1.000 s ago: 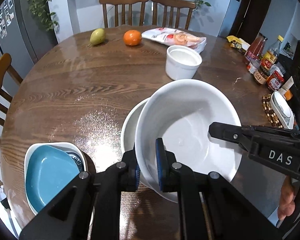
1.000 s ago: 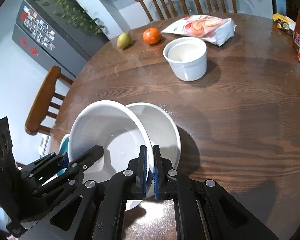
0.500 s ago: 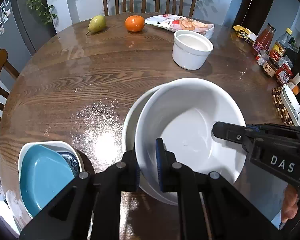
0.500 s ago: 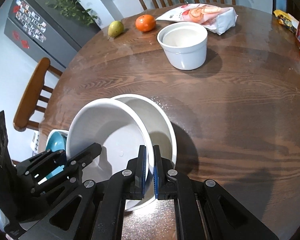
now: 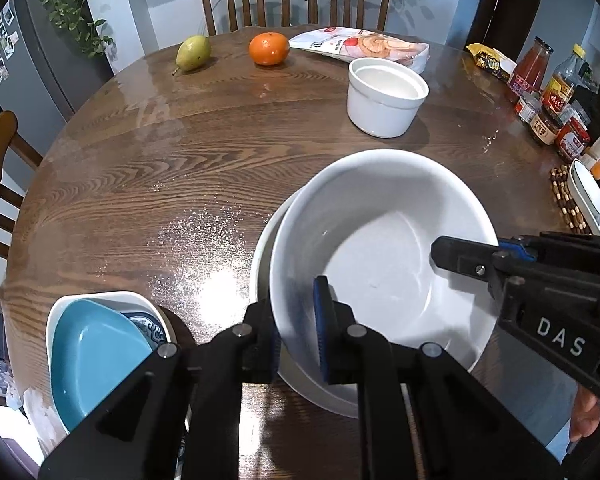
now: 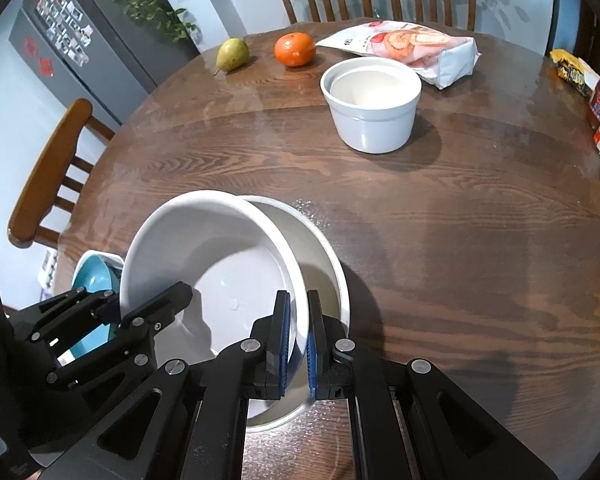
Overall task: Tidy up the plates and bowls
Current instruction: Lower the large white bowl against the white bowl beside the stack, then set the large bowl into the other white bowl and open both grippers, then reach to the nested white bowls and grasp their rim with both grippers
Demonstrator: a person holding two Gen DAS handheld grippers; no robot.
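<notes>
White upper bowl, gripped at opposite rims by the left gripper, whose jaws have just eased slightly, and the clenched right gripper, sits tilted inside the lower bowl; next, seat it level, then release.

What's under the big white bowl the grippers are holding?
Another white bowl sits under the held bowl. Only its rim and one side show; the rest is covered.

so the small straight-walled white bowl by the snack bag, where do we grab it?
Pinch the small white bowl at its near rim, one finger inside, one outside, coming from above. It stands upright and open. The snack bag crowds the far side.
</notes>
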